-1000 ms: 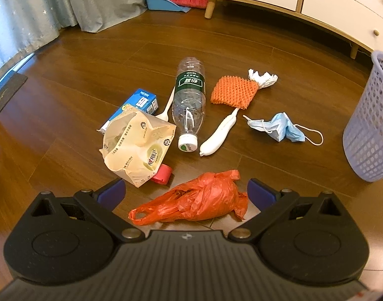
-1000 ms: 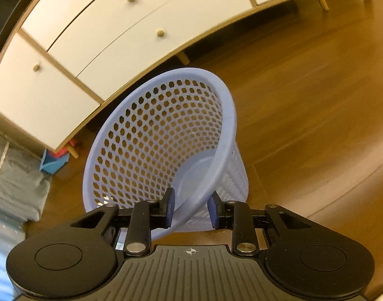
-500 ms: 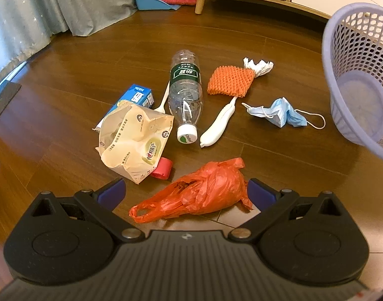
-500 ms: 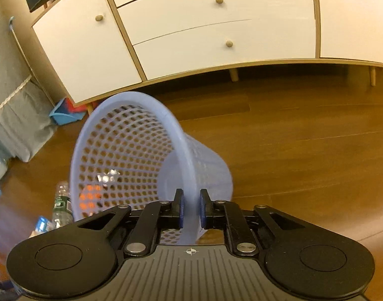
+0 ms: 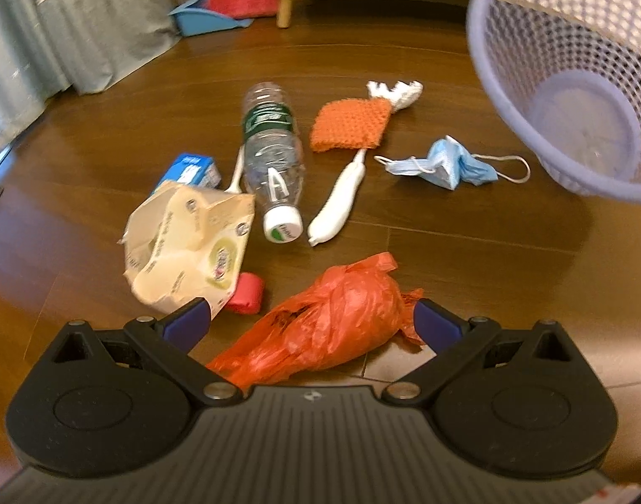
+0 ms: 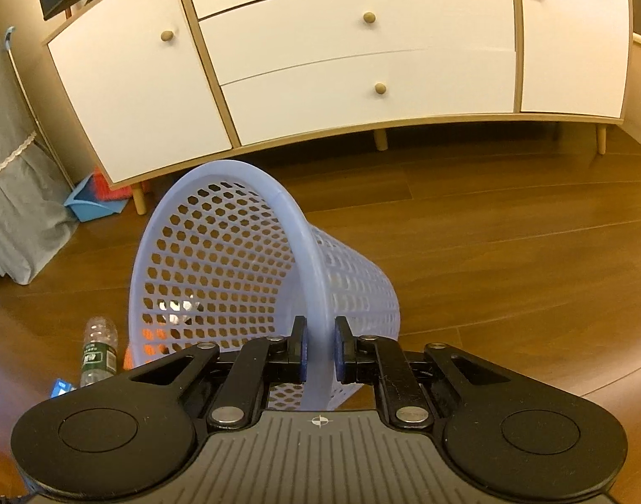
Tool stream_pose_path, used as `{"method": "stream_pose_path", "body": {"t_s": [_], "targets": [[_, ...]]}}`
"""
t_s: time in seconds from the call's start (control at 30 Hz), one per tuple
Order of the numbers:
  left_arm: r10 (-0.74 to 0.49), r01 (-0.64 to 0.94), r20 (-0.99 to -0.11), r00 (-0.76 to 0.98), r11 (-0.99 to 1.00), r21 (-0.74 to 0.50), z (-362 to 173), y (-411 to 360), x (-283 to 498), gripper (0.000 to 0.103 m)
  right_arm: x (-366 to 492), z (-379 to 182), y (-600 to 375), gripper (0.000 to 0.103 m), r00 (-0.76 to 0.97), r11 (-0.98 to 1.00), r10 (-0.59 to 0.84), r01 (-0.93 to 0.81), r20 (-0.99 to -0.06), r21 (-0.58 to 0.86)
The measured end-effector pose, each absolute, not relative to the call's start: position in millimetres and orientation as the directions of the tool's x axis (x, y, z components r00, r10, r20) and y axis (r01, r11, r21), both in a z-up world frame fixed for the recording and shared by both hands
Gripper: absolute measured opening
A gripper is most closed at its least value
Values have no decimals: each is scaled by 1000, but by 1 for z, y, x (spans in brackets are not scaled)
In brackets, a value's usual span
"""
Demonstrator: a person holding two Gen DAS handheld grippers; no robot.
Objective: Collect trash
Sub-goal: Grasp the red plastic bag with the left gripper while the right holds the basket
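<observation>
My right gripper (image 6: 319, 350) is shut on the rim of a lilac mesh basket (image 6: 219, 260), which tilts with its mouth toward the trash; the same basket (image 5: 572, 84) hangs at the upper right of the left wrist view. My left gripper (image 5: 305, 319) is open, its fingers either side of a crumpled orange plastic bag (image 5: 333, 319) on the wood floor. Beyond lie a torn beige paper bag (image 5: 185, 243), a small red roll (image 5: 246, 294), a clear plastic bottle (image 5: 272, 155), a blue carton (image 5: 190, 170), an orange-headed white brush (image 5: 345, 134) and a blue face mask (image 5: 446, 164).
A white cabinet on wooden legs (image 6: 362, 63) stands along the far wall. A blue dustpan with a red brush (image 5: 219, 12) sits by a grey curtain (image 5: 68, 21) at the back left. Bare wood floor (image 6: 509, 231) stretches to the right of the basket.
The basket was lifted and tilted, and swung toward the trash pile into the left wrist view. My left gripper moved forward so the orange bag sits between its fingers.
</observation>
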State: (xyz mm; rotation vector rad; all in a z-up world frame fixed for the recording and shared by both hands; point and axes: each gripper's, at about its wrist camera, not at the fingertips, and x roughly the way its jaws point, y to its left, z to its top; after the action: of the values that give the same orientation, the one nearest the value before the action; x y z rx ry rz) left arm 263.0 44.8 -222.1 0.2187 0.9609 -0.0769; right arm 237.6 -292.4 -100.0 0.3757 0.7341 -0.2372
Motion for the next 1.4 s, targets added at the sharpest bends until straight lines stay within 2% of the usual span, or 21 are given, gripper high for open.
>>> {"method": "stream_pose_path", "body": {"t_s": [0.17,0.33,0.47,0.57,0.63,0.7,0.87,1.17,1.4], "targets": [[2,231,-837,547,961,154,-243,43,276,101,240,-101,-294,8,722,903,-77,344,-688,259],[-24,264,-856,517,956,132,-259,43,285,95,238,-103,-298,8,719,902,-81,348,-690,257],[-30,288,-867,497,949,132,-269,42,289,81,238,-104,-296,9,716,900,-82,351,-693,257],[-38,303,-871,491,944,130,-274,42,289,78,238,-106,-296,9,714,901,-79,349,-696,255],[-46,312,-870,490,942,126,-275,41,289,71,237,-106,-295,9,712,902,-76,348,-698,257],[-60,319,-872,486,941,113,-277,41,288,59,239,-105,-297,9,710,901,-74,349,-700,258],[-81,310,-863,499,946,91,-272,44,281,45,239,-106,-299,9,708,896,-71,355,-703,266],[-118,207,-811,573,978,4,-223,62,270,44,240,-107,-289,8,703,888,-53,358,-709,288],[-189,224,-742,644,973,-54,-171,51,276,44,242,-108,-286,9,695,884,-48,364,-718,293]]}}
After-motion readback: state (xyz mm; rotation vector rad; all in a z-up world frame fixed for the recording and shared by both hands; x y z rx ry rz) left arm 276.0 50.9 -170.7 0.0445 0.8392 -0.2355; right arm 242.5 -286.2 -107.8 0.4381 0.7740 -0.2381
